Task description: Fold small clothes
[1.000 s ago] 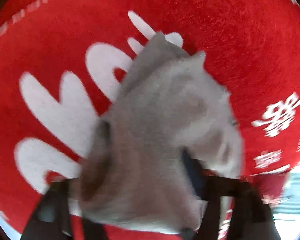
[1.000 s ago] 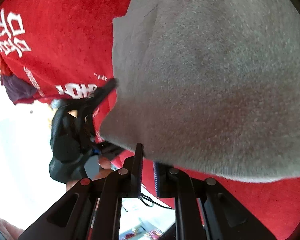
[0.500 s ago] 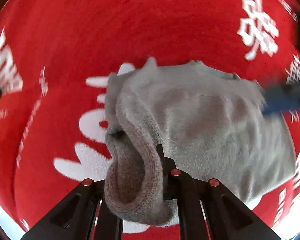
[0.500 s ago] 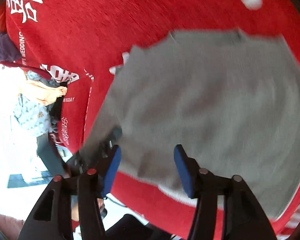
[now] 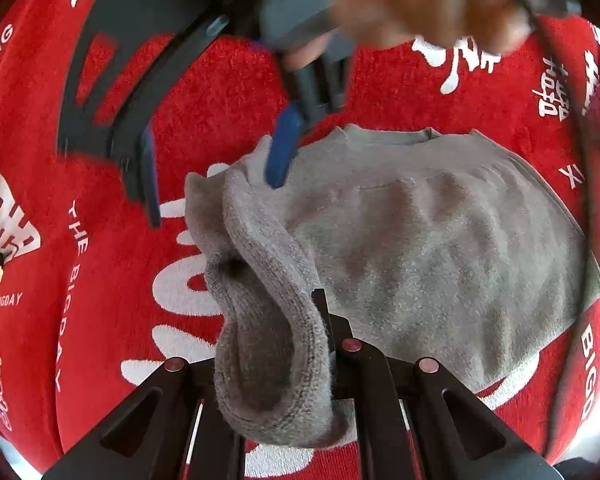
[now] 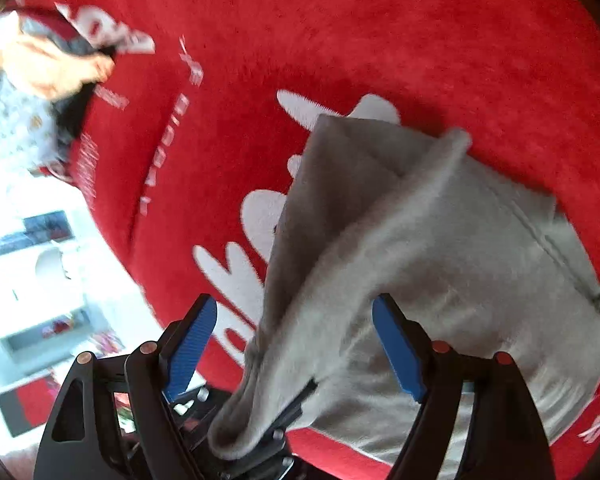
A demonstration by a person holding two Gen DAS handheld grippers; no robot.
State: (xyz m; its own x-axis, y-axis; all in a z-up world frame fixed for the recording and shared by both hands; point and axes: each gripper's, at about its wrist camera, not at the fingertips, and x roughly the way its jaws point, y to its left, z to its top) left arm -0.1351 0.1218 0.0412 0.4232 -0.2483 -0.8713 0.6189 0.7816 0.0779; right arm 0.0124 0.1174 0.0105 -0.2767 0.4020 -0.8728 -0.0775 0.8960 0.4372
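Note:
A small grey fleece garment (image 5: pixel 428 248) lies on a red cloth (image 5: pixel 228 80) with white lettering. My left gripper (image 5: pixel 324 332) is shut on the garment's left edge, which is lifted and curled over its fingers. My right gripper (image 6: pixel 296 340) is open, its blue pads (image 6: pixel 396 348) on either side of the raised grey fold (image 6: pixel 352 248). In the left wrist view the right gripper (image 5: pixel 216 160) hangs above the garment's far left corner, held by a blurred hand. In the right wrist view the left gripper (image 6: pixel 276 412) pinches the grey edge just below.
The red cloth (image 6: pixel 380 40) covers the whole work surface. A pile of other clothes (image 6: pixel 44 80) lies at its far left edge in the right wrist view. Beyond the edge is a bright room with white furniture (image 6: pixel 40 300).
My right gripper has let go of the garment, opened, and swung over to the left edge that my left gripper holds. The garment has dropped flat onto the red cloth.

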